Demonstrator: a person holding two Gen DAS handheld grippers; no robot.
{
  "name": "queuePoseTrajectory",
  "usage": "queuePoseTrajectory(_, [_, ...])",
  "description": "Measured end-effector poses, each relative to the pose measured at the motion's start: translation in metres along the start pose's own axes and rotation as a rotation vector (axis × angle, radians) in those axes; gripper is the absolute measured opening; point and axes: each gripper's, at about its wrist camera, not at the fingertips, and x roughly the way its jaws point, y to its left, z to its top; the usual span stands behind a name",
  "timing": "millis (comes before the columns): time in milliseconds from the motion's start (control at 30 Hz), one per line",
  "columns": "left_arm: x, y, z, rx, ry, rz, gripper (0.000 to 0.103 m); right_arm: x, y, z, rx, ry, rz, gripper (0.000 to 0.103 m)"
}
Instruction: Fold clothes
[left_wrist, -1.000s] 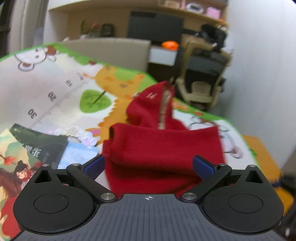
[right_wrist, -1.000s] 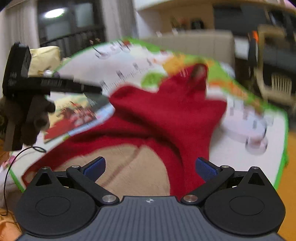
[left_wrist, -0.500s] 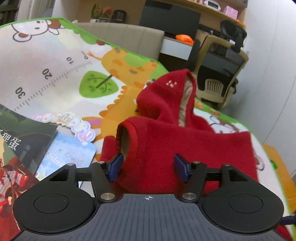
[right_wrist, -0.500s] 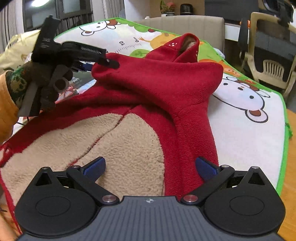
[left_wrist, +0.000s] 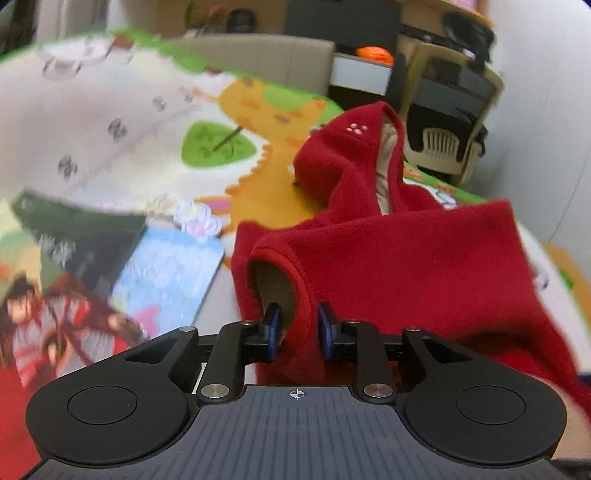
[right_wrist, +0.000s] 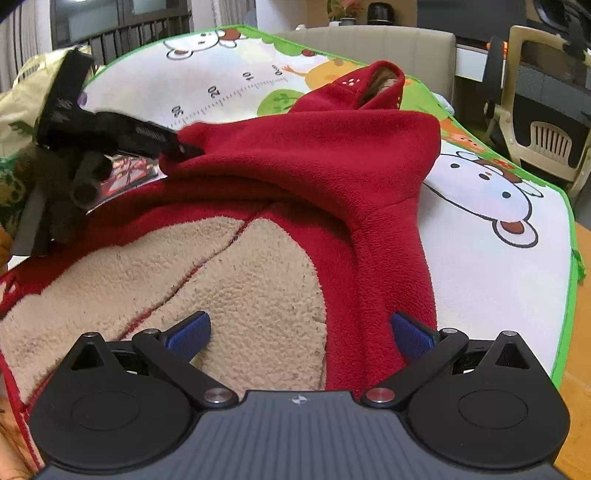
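Observation:
A red fleece hooded jacket (right_wrist: 314, 155) with beige lining (right_wrist: 221, 280) lies on a cartoon play mat (right_wrist: 498, 258). Its sleeve (left_wrist: 388, 258) is folded across the body, and the hood (left_wrist: 351, 158) points toward the far edge. My left gripper (left_wrist: 295, 328) is shut on the red cuff edge of that sleeve, one blue pad inside the cuff opening. In the right wrist view the left gripper (right_wrist: 184, 147) pinches the cuff at the left, held by a gloved hand (right_wrist: 66, 184). My right gripper (right_wrist: 299, 332) stands open low over the lining and the red front edge.
Picture books (left_wrist: 110, 266) lie on the mat left of the jacket. Behind the mat stand a beige sofa back (right_wrist: 388, 40), a desk and an office chair (left_wrist: 450, 118). Wooden floor (right_wrist: 576, 332) shows at the right past the mat's green border.
My left gripper has closed from wide open onto the sleeve cuff. The sleeve now lies stretched across the jacket body. My right gripper stays open, moved closer over the lining.

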Motion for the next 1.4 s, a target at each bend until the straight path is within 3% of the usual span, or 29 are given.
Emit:
queuePoseTrajectory(67, [-0.003,-0.003,0.005,0.019,-0.01,-0.004,0.037,0.0,0.001,0.0,-0.014,0.003,-0.009,0.103])
queuePoseTrajectory(133, [-0.014,-0.001,0.009,0.004,-0.026,-0.053,0.066,-0.008,0.004,-0.004,-0.037,-0.007,-0.031,0.103])
queuePoseTrajectory(233, [-0.063,0.005,0.001,0.036,-0.084,-0.133,0.085,-0.044,0.01,-0.023,-0.098,-0.057,-0.098,0.103])
queuePoseTrajectory(300, [-0.106,0.004,-0.019,0.154,-0.14,-0.172,0.095,-0.067,0.015,-0.036,-0.139,-0.09,-0.142,0.103])
queuePoseTrajectory(433, [-0.169,-0.003,-0.075,0.397,-0.147,-0.173,0.096,-0.115,0.023,-0.061,-0.22,-0.156,-0.232,0.103])
queuePoseTrajectory(533, [-0.198,-0.001,-0.11,0.442,-0.118,-0.155,0.096,-0.141,0.027,-0.08,-0.232,-0.174,-0.302,0.102])
queuePoseTrajectory(667, [-0.226,0.016,-0.141,0.408,-0.095,-0.165,0.096,-0.158,0.019,-0.104,-0.146,-0.167,-0.332,0.089])
queuePoseTrajectory(800, [-0.228,0.035,-0.157,0.341,-0.024,-0.126,0.097,-0.156,0.008,-0.124,-0.082,-0.106,-0.31,0.061])
queuePoseTrajectory(933, [-0.219,0.046,-0.158,0.194,0.031,-0.193,0.097,-0.152,0.015,-0.134,-0.088,-0.101,-0.254,0.061])
queuePoseTrajectory(1000, [-0.215,0.04,-0.161,0.195,0.039,-0.183,0.097,-0.145,0.02,-0.136,-0.107,-0.089,-0.25,0.061])
queuePoseTrajectory(1067, [-0.208,0.03,-0.165,0.225,0.038,-0.136,0.091,-0.136,0.022,-0.137,-0.091,-0.083,-0.26,0.061])
queuePoseTrajectory(1100, [-0.205,0.025,-0.166,0.24,0.038,-0.112,0.072,-0.133,0.022,-0.137,-0.074,-0.092,-0.261,0.057])
queuePoseTrajectory(1133, [-0.203,0.023,-0.166,0.229,0.042,-0.119,0.055,-0.133,0.022,-0.136,-0.055,-0.105,-0.249,0.039])
queuePoseTrajectory(1200, [-0.201,0.02,-0.165,0.209,0.044,-0.141,0.051,-0.136,0.019,-0.131,-0.012,-0.128,-0.21,0.019])
queuePoseTrajectory(1233, [-0.2,0.019,-0.165,0.202,0.042,-0.154,0.049,-0.137,0.017,-0.128,0.009,-0.139,-0.19,0.014])
queuePoseTrajectory(1267, [-0.198,0.016,-0.164,0.205,0.039,-0.157,0.045,-0.139,0.016,-0.124,0.031,-0.15,-0.17,0.011])
queuePoseTrajectory(1333, [-0.192,0.011,-0.157,0.193,0.046,-0.166,0.022,-0.143,0.012,-0.115,0.071,-0.174,-0.132,0.007])
queuePoseTrajectory(1400, [-0.189,0.017,-0.134,0.122,0.028,-0.198,0.021,-0.148,0.004,-0.094,0.094,-0.207,-0.108,0.007])
